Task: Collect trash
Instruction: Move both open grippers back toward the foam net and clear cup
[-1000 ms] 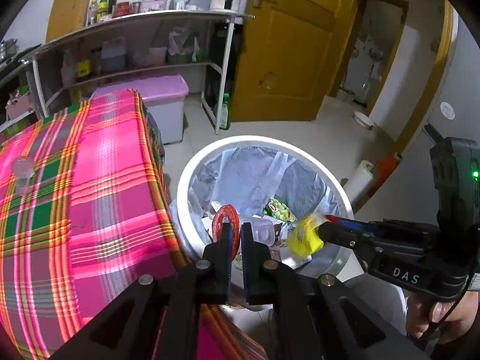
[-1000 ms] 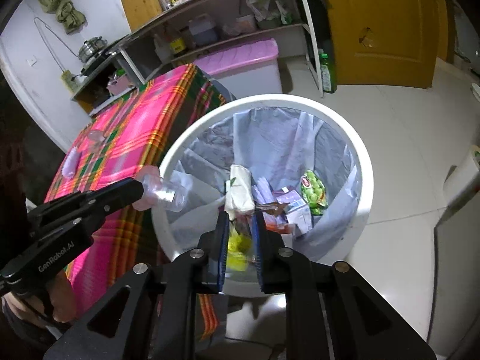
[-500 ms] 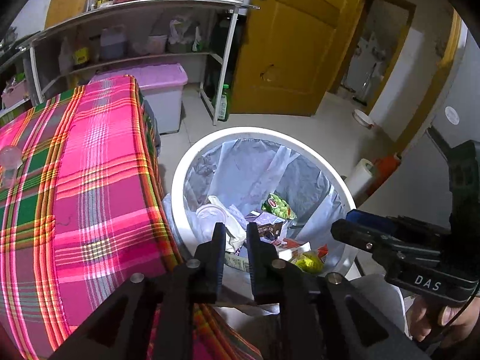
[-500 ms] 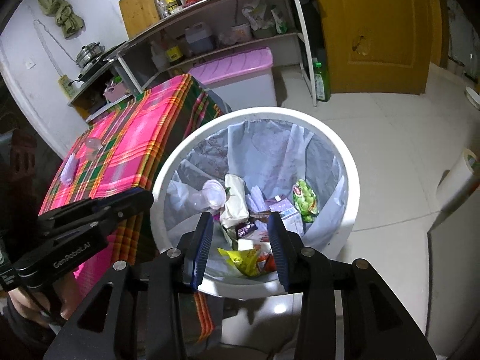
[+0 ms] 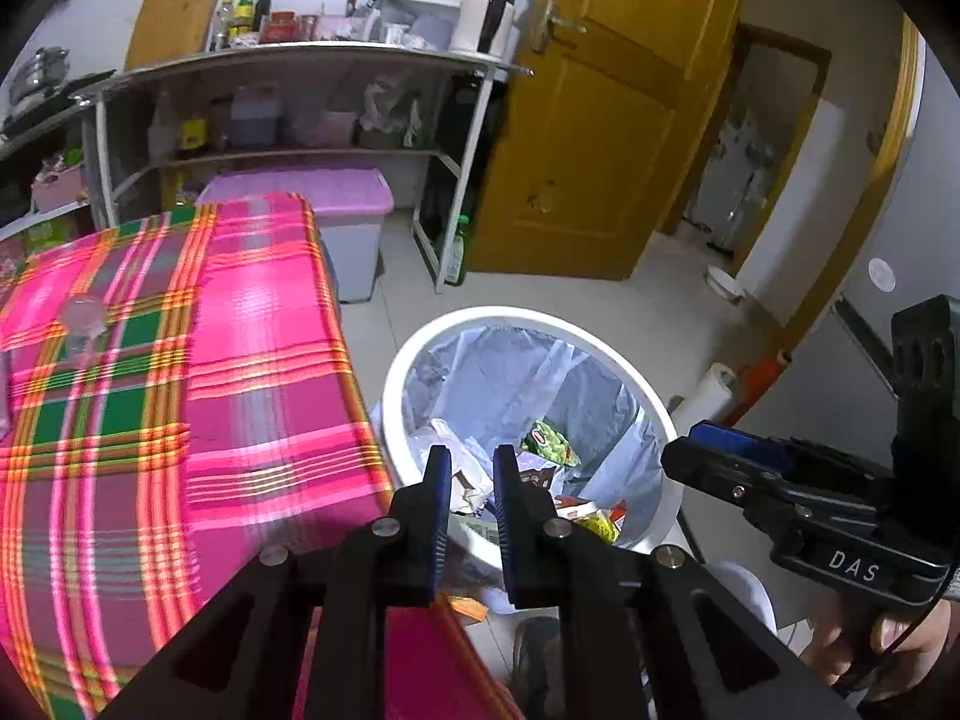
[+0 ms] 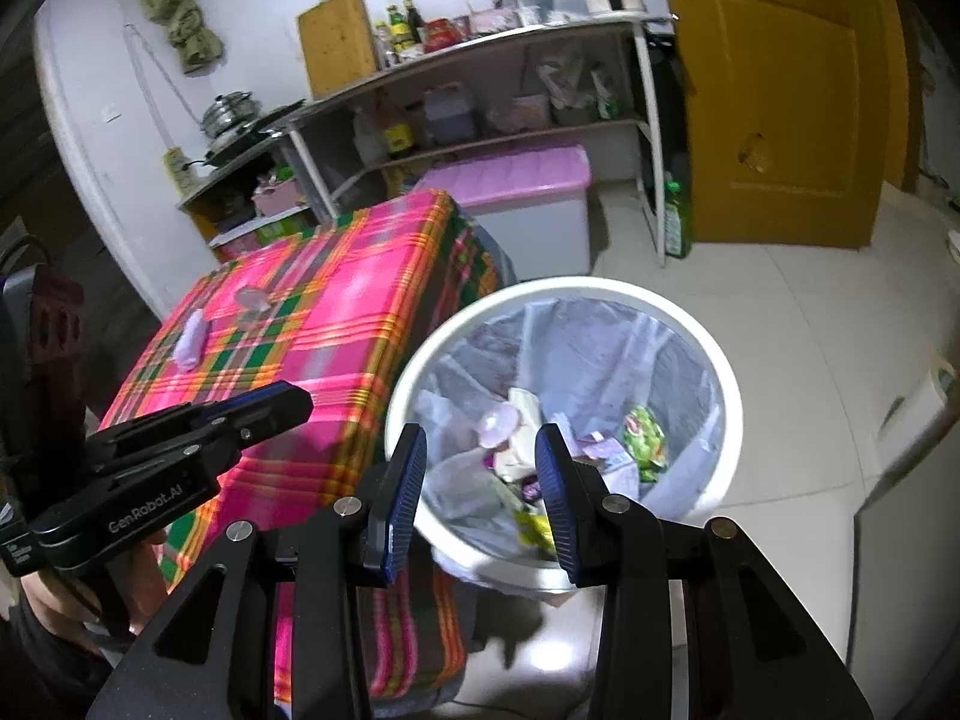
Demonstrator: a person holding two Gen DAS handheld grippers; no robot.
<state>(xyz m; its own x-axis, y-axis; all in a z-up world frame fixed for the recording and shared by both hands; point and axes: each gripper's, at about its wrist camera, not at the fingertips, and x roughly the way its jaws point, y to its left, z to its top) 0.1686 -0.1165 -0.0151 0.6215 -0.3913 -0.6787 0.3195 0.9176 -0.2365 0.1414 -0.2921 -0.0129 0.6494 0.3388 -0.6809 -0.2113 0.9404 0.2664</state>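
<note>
Trash (image 6: 528, 456) lies in the lined bin (image 6: 729, 414) beside the counter (image 5: 240, 360). Left tongs (image 5: 471, 468) and right tongs (image 6: 480, 450) are released, empty. Next: fetch the remaining items (image 6: 191, 343) on the counter.

White walls, pale tiled floor (image 6: 810, 360). Yellow wooden door (image 5: 600, 138) far right. Metal shelving (image 5: 300, 60) far, plaid-clothed table (image 5: 180, 360) left.
</note>
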